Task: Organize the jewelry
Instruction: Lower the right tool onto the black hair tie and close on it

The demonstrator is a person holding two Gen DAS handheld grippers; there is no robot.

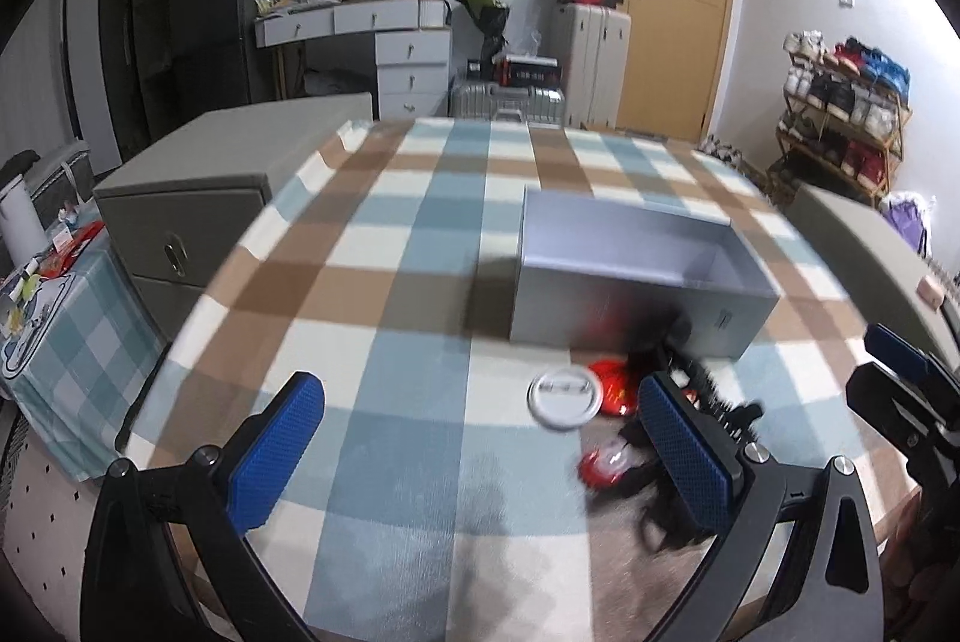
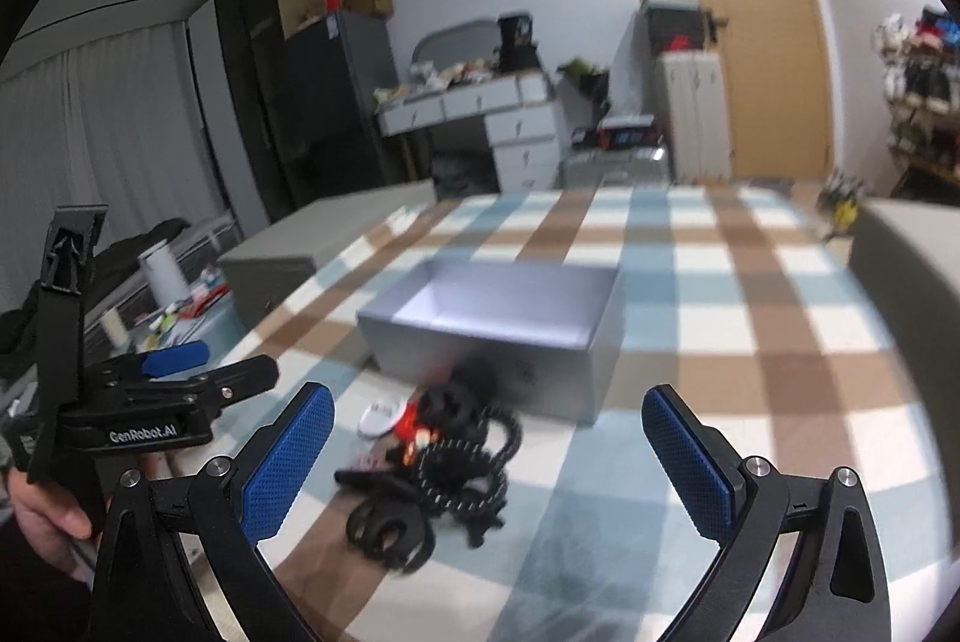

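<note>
hovering with pads apart and empty, the right hand-held gripper (image 2: pixel 489 468) frames the black beaded jewelry pile (image 2: pixel 447 468) low centre, the open grey box (image 2: pixel 498 336) just behind it; left hand-held gripper (image 1: pixel 480 453) likewise spread.

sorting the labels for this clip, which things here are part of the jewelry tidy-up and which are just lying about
For the job:
grey box, open
black beaded tangle
red pieces
round white badge

Lying about:
dresser
suitcases
shoe rack

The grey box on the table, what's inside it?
The grey box is open on top, and the part of its inside that shows looks bare. Its near wall hides the front of the floor. The jewelry pile lies outside, in front of it.
</note>
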